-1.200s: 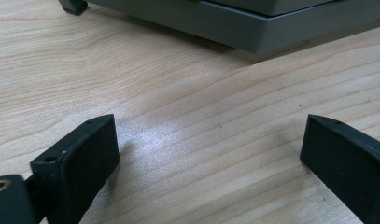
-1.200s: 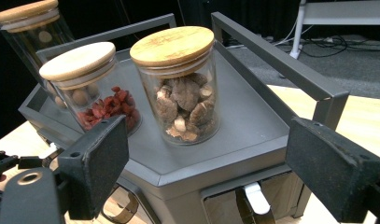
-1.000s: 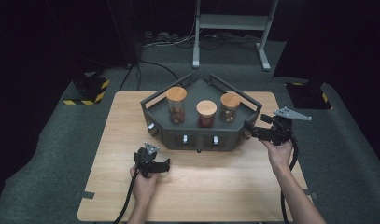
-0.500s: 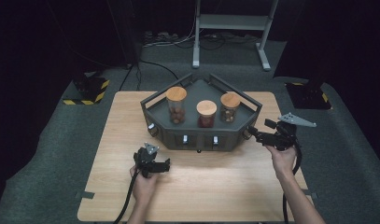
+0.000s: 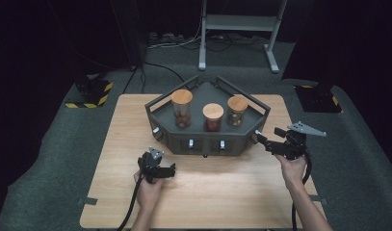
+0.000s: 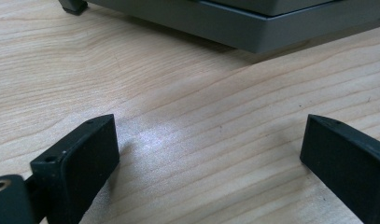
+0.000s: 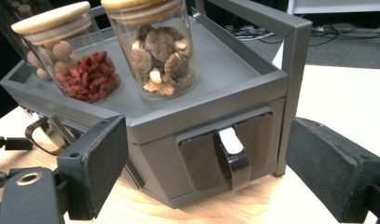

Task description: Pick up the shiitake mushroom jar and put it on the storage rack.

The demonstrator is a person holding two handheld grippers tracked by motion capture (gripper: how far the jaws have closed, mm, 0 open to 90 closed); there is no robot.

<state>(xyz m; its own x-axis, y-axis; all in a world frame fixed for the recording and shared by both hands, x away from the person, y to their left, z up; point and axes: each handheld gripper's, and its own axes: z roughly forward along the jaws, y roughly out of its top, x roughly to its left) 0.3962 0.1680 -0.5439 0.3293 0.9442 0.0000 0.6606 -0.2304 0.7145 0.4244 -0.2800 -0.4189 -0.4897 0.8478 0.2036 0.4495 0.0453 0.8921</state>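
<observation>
Left gripper (image 5: pixel 168 169) rests on the table (image 5: pixel 222 192), jaws spread, holding nothing. Right gripper (image 5: pixel 259 139) has its jaws spread too, lined up on the drawer handle (image 7: pixel 232 156) at the grey stand's (image 5: pixel 208 140) right corner (drawer looks shut, nothing gripped yet). The jars (image 5: pixel 213 117) sit untouched on top.

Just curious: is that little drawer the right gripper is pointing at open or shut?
Shut. The drawer front sits flush in the grey cabinet, its handle untouched between the open right gripper jaws.

Bare wooden table (image 5: pixel 222 192) lies open in front of the grey rack (image 5: pixel 208 142). Three jars (image 5: pixel 213 117) crowd the rack's top, and its raised rail (image 7: pixel 271 23) bars entry from the sides.
</observation>
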